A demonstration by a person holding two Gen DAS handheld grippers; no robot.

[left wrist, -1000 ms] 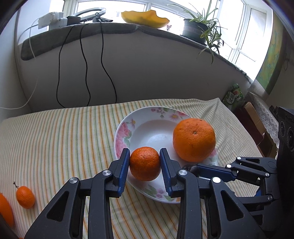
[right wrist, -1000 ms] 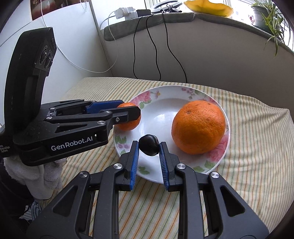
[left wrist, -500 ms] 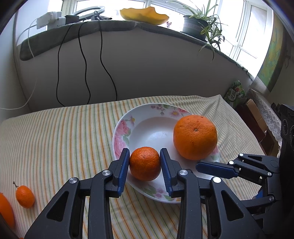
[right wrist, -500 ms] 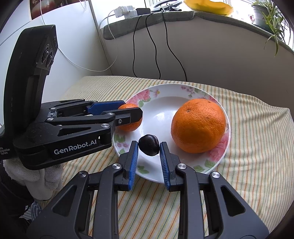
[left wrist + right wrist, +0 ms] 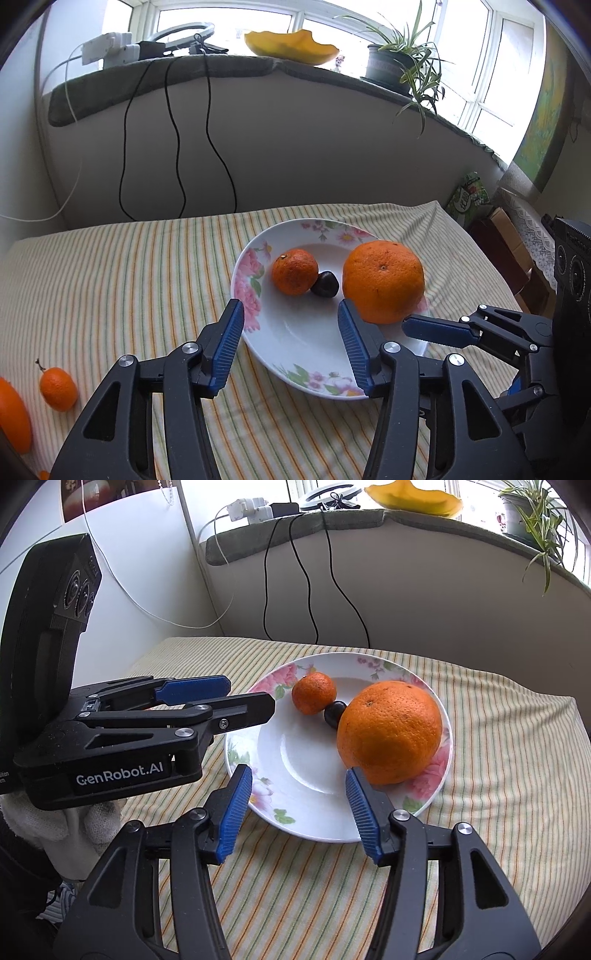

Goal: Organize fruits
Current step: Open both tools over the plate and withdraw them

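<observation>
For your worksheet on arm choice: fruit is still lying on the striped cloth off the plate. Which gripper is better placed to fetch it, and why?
Probably left. The left gripper is open and empty, and its view shows the small stemmed orange fruit on the cloth at its left. The right gripper, also open, shows no loose fruit.

On the floral plate (image 5: 255, 284) a small mandarin (image 5: 294, 271) touches a dark fruit (image 5: 325, 283), which sits just beside a large orange (image 5: 383, 281). The left gripper (image 5: 291, 339) hangs over the plate's near rim, its jaws just opened and empty. The right gripper (image 5: 424, 328) reaches in from the plate's right. A tiny mandarin (image 5: 58, 388) lies well left of the plate on the striped cloth (image 5: 110, 280).
</observation>
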